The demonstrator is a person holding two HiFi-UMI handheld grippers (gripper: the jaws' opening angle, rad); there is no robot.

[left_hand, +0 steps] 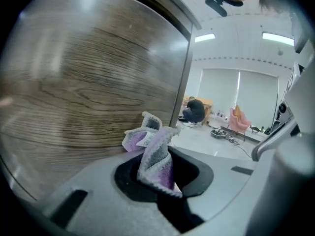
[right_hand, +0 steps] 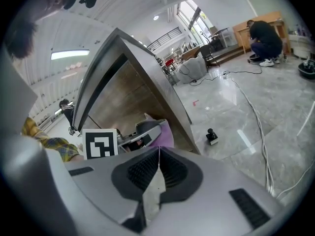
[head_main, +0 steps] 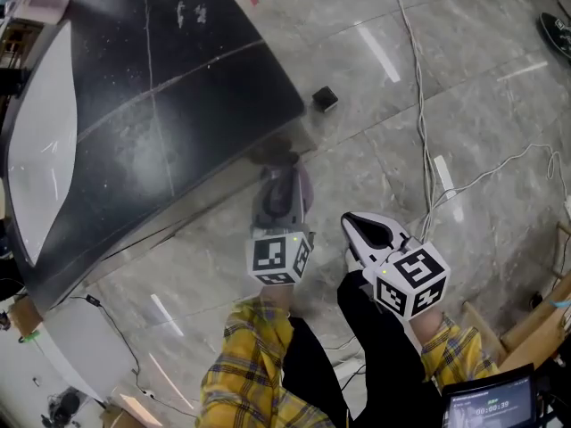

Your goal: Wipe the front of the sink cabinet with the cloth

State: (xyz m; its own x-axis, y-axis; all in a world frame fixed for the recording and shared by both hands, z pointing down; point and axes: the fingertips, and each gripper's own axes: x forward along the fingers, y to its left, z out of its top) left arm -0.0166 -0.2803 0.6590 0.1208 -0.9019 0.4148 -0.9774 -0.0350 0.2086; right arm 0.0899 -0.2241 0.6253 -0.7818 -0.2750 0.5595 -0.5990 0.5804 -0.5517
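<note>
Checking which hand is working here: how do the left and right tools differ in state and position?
The left tool is shut on the purple cloth, while the right tool is shut on nothing. The left tool points at the wood-grain cabinet front with the cloth close against it. The right tool sits back beside it, over the floor and off the cabinet. Both have their jaws together.
</note>
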